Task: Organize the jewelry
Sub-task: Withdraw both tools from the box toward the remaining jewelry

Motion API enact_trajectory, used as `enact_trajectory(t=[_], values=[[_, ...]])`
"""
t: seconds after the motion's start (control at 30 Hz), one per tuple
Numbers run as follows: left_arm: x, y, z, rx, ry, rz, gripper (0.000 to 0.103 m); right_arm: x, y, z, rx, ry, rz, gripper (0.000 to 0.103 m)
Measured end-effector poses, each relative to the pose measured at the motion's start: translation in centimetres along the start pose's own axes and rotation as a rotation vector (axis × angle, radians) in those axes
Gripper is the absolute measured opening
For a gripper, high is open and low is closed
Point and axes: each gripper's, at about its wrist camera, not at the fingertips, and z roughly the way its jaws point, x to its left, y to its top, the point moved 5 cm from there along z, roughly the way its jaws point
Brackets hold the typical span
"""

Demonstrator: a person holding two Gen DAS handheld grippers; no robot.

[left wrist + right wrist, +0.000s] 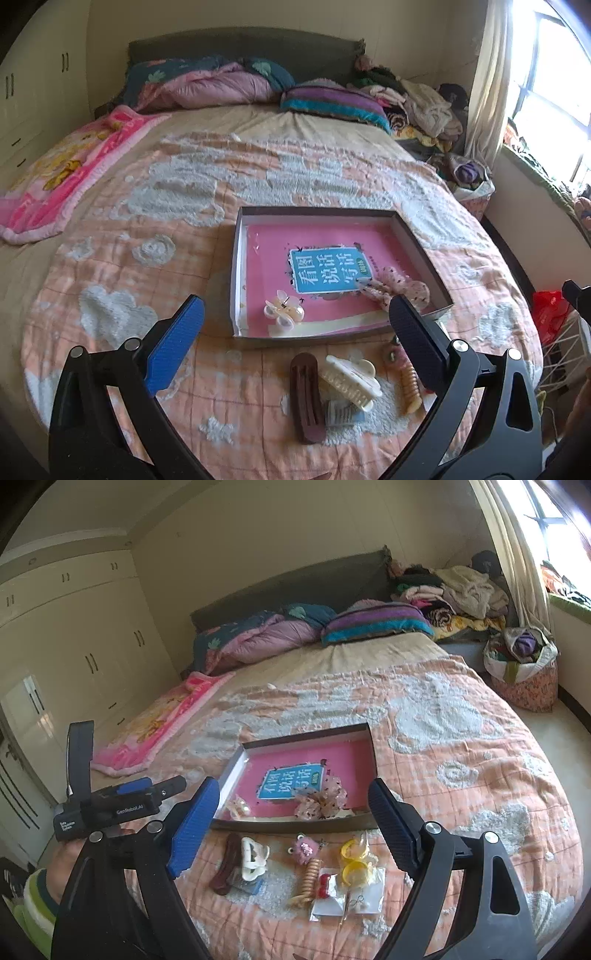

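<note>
A shallow box (419, 240) with a pink book inside lies on the bed. In it are a pale flower hair clip (283, 309) and a pink dotted bow (397, 286). In front of the box lie a dark brown barrette (304, 397), a cream claw clip (351, 380) and a beige spiral tie (410, 387). The right wrist view also shows a pink charm (306, 850), yellow rings (354, 864) and a red bow on a packet (325, 884). My left gripper (295, 339) is open above the barrette and claw clip. My right gripper (295, 827) is open above the loose items.
The items lie on an orange and white quilt (147, 295) on the bed. A pink blanket (62, 173) lies at the left, pillows (332, 99) and piled clothes (424, 103) at the head. A wardrobe (74, 646) stands left; a bag (521, 672) stands by the window.
</note>
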Motion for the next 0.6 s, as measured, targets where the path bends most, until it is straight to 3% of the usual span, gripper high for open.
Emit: enact_trajectory(t=[0.47,0.6], values=[[0.2,-1.3,-5.8,-0.064,-0.015,0.010,0.094,3.1,0.4,-4.7,-0.072,0.027,-0.076,0.082],[0.3,-2.0,-6.9,-0.069,-0.018,0.017,0.094,3.5,-0.3,-5.7,-0.080,0.031,-0.089,0.094]])
